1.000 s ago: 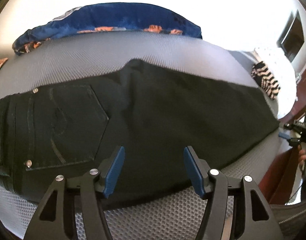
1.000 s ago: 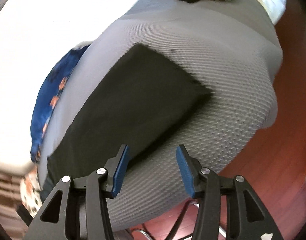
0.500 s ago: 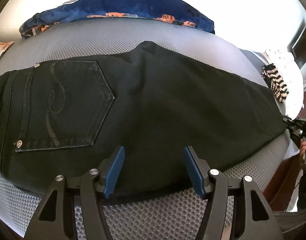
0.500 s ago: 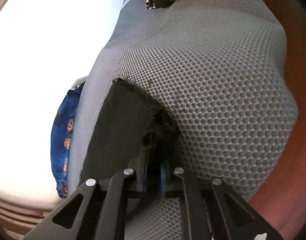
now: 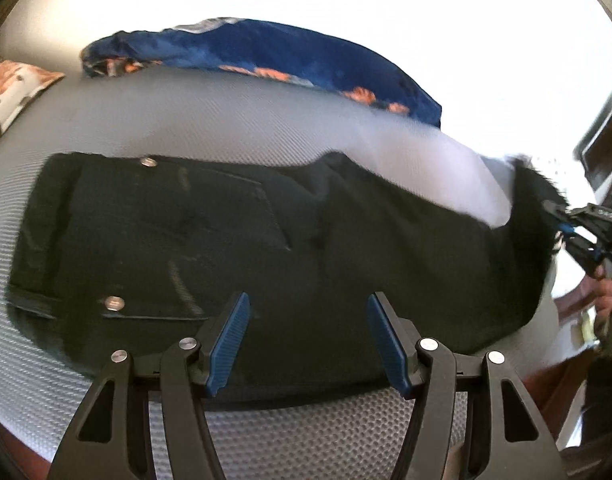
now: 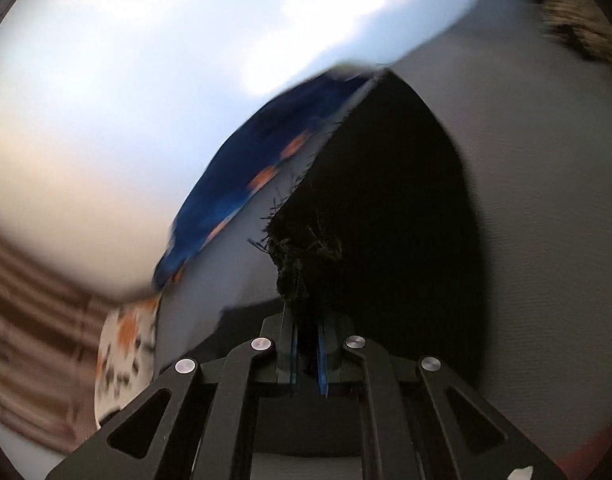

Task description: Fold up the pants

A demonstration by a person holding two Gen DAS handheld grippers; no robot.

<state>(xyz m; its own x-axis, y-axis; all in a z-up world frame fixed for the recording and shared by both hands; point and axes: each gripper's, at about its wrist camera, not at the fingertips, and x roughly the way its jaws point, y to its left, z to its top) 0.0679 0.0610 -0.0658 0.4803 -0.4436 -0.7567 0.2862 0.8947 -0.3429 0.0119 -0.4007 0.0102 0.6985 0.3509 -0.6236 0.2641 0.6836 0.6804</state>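
1. Your right gripper (image 6: 306,356) is clamped on the frayed hem of the black pants (image 5: 265,264), lifted off the grey mattress (image 5: 233,120).
2. Your left gripper (image 5: 308,344) hangs open over the near edge, touching nothing.
3. Bare mattress lies beyond, up to the blue blanket (image 5: 265,52).

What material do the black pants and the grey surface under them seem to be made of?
The pants look like black denim, matte: metal rivets, stitched back pocket, a frayed hem where the right gripper is shut on them. The surface looks like grey mesh fabric, perhaps a mattress cover: a regular pattern of small cells. Neither material is certain.
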